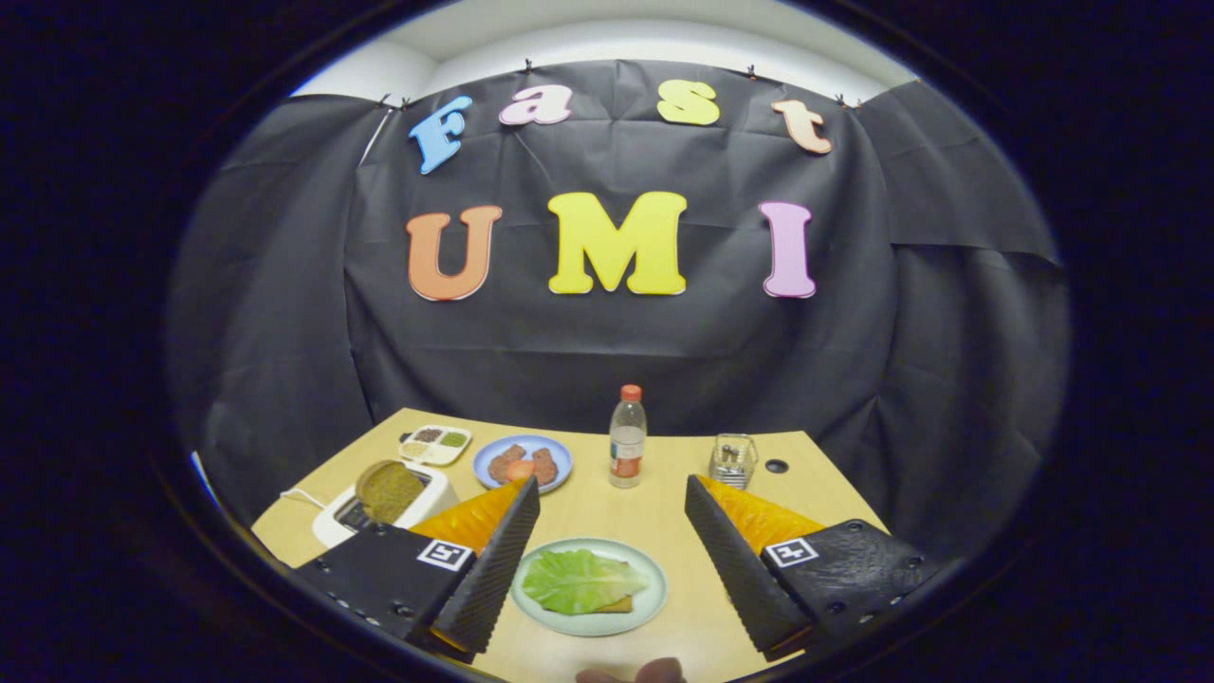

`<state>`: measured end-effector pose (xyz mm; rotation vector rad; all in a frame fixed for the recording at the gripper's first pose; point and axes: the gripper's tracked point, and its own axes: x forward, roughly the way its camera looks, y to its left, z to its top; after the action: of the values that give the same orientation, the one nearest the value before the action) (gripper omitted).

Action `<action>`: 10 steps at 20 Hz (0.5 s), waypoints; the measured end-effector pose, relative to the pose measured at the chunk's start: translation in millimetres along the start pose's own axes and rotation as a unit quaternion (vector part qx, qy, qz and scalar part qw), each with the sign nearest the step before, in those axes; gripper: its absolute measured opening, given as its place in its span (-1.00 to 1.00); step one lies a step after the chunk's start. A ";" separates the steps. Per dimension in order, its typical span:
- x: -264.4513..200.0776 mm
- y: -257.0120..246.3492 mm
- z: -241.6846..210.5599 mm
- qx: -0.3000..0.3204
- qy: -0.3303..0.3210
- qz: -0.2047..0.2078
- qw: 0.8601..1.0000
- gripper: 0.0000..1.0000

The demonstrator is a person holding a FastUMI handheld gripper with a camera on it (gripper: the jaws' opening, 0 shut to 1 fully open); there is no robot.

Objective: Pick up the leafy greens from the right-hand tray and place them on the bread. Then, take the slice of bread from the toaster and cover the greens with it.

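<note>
Jaws wide, empty, above greens [580,581] on plate [650,607]. Risk: toaster [417,507] bread [388,490] slipping from jaws; loose greens shifting when covered.

Even overhead light, soft shadows on the table [664,531], sharp centre, strong fisheye bending at edges

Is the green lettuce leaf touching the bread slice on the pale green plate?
Touching: the gripper view shows the lettuce leaf lying on the bread slice, between the open gripper fingers.
</note>
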<state>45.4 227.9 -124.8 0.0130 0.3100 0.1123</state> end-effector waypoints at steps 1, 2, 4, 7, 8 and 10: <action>-3.2 23.9 1.5 0.005 -0.001 0.005 1.000 0.92; -3.4 49.6 3.2 0.009 -0.001 0.012 1.000 0.92; -2.4 99.2 -0.2 0.013 0.002 0.028 1.000 0.92; 3.5 163.2 -11.7 0.010 0.015 0.049 0.999 0.92; 6.8 180.5 -16.8 0.008 0.019 0.053 0.998 0.92; 15.8 209.9 -27.2 -0.002 0.024 0.059 0.998 0.92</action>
<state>29.3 438.1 -149.3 0.0251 0.3569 0.2305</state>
